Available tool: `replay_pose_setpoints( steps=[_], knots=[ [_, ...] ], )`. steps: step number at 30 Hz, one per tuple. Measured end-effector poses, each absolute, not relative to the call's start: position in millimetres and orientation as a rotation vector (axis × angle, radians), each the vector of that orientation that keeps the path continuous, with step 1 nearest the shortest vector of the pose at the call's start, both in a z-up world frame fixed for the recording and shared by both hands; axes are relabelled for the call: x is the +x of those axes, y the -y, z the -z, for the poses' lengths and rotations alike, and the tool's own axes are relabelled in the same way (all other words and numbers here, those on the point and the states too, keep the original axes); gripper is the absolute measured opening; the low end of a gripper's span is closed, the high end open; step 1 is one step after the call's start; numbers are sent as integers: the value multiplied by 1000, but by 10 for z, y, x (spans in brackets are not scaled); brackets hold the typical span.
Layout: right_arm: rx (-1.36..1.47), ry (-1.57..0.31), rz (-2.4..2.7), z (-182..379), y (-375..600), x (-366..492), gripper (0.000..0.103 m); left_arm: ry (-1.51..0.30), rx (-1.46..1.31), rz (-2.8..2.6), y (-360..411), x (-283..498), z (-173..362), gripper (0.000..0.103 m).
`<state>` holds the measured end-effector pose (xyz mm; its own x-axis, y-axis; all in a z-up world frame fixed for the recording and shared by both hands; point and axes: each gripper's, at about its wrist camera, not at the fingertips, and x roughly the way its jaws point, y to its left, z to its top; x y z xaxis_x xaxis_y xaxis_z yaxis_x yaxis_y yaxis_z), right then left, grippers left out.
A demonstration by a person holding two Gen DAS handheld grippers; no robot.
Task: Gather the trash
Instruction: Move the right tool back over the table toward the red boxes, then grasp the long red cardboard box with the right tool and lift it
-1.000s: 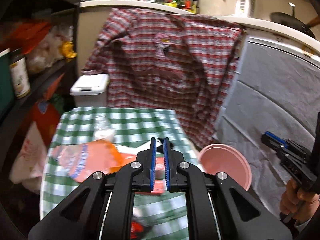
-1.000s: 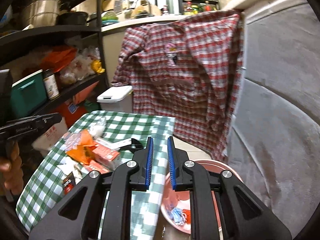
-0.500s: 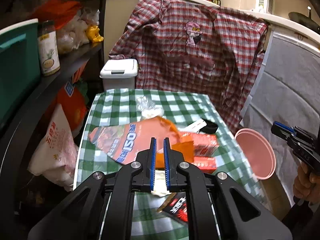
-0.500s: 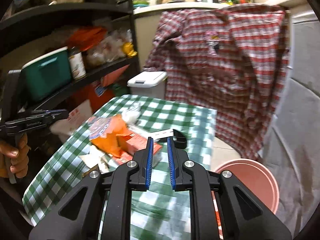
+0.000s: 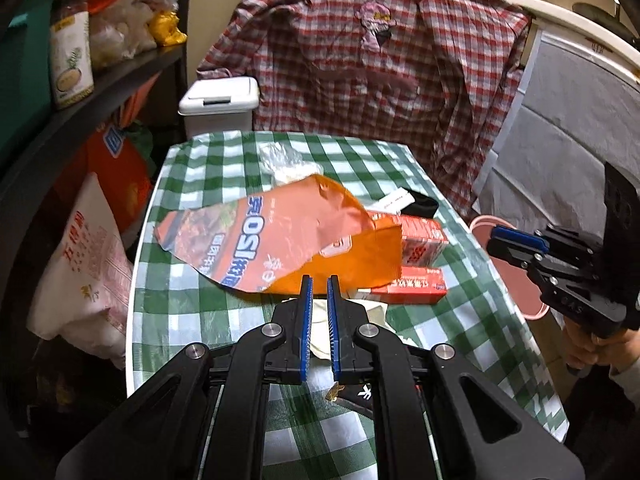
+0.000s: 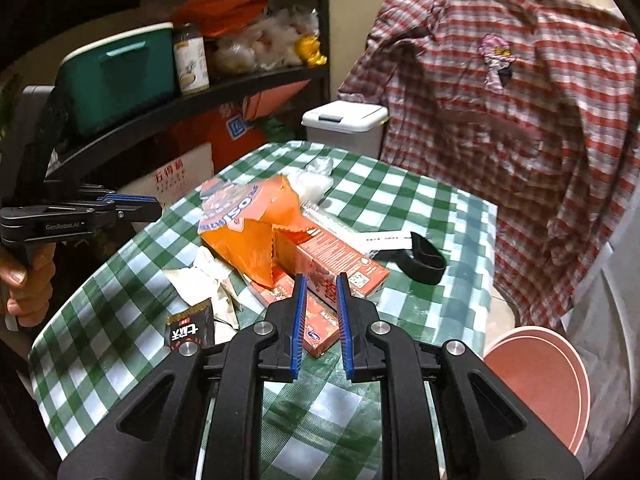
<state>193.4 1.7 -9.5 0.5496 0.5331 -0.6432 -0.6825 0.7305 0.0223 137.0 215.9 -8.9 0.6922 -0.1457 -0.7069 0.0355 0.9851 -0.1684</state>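
Overhead, the left gripper (image 5: 318,280) hung with jaws nearly closed and empty above the orange snack bag (image 5: 288,240) on the checked table (image 5: 208,312). Similarly, the right gripper (image 6: 321,278), narrowly parted, held nothing over the red cartons (image 6: 336,258).

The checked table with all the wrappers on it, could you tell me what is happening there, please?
A person holds a gripper in each hand over the table, which is littered with trash: an orange snack bag, red cartons, crumpled paper and a small black sachet. The left gripper and right gripper both hover with narrow gaps, holding nothing. A pink bin waits beside the table.
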Motion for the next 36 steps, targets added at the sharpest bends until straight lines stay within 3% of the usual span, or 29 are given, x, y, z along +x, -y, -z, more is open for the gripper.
replay_pose_setpoints(
  steps=[8, 11, 14, 28, 36],
  knots=[
    [-302, -692, -782, 294, -192, 2021, 26, -861, -145, 124, -2193, 1450, 322, 8],
    [-334, -706, -795, 387, -265, 2046, 33, -891, -141, 134, -2188, 1476, 411, 22],
    [-361, -732, -807, 486, -324, 2091, 42, -923, -133, 151, -2160, 1497, 492, 25],
    [-419, -807, -804, 754, -441, 2249, 55, -1062, -99, 155, -2071, 1568, 787, 33],
    [-459, -866, -815, 902, -490, 2274, 56, -1097, -128, 146, -2144, 1575, 850, 33]
  ],
)
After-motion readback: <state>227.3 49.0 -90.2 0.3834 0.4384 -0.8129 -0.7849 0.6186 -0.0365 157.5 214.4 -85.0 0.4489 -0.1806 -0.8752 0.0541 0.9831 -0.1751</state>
